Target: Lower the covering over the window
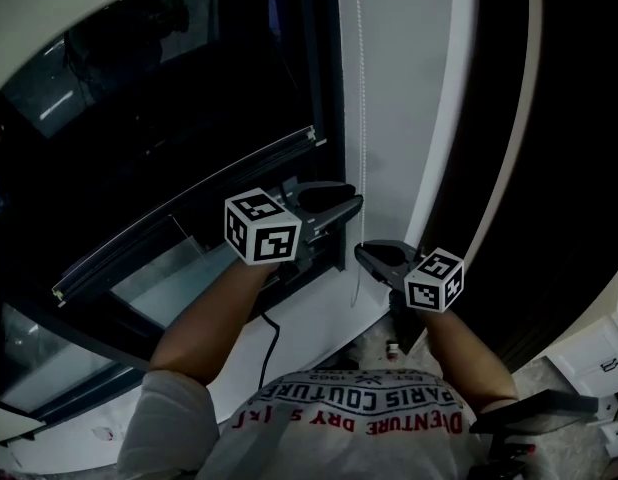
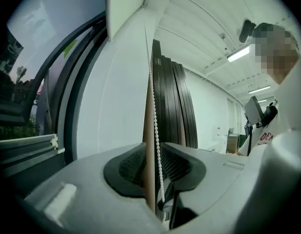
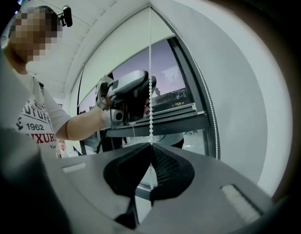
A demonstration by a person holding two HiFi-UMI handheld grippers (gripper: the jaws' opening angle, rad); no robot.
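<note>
Chain [image 3: 150, 57] hangs beside the window's [image 1: 139, 98] right edge. Right gripper [image 3: 150, 149] is clenched on it. Left gripper [image 2: 154, 149] is released, chain loose between its jaws.

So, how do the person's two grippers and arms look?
Both the left gripper and the right gripper are dark grey, each with ribbed black pads and a white cube bearing black square markers. The person wears a white short-sleeved T-shirt with red print.

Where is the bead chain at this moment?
In the head view the bead chain hangs right of the window frame; the right gripper clamps it, below the open left gripper.
</note>
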